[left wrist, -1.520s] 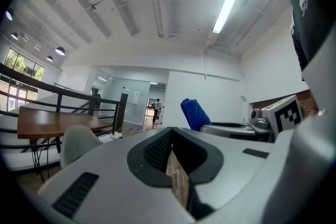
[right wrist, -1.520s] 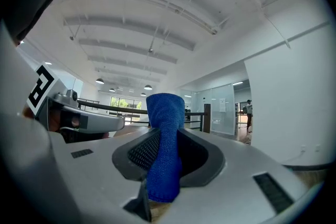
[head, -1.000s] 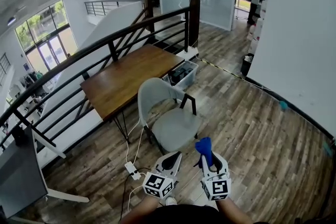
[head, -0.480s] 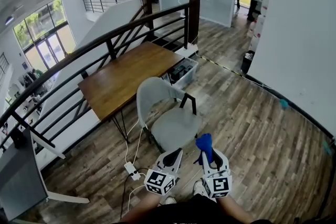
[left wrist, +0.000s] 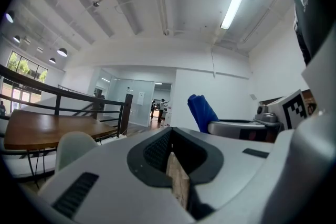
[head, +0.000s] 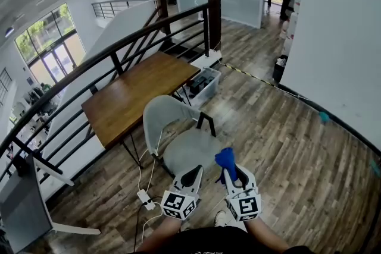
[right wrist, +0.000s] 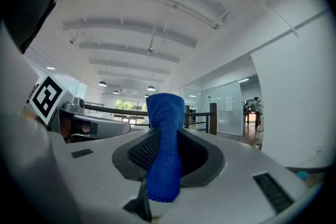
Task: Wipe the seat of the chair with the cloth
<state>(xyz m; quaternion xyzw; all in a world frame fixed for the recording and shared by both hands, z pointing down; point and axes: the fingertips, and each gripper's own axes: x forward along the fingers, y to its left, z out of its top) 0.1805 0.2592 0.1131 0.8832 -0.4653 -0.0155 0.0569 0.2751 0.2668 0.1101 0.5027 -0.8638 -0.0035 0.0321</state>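
Both of your tools have crept forward toward the grey chair (head: 159,113) since a second ago. Your left gripper (head: 191,175) hangs just short of the seat (head: 189,150), its jaws pressed to a thin slit with nothing between them. Just to its right, your right gripper (head: 231,174) is clamped on the blue cloth (head: 225,159). The cloth stands upright out of the jaws, its top overlapping the seat's near right edge in the head view. Beyond, the chair's back faces the wooden table (head: 134,95), with the black railing (head: 119,49) farther off.
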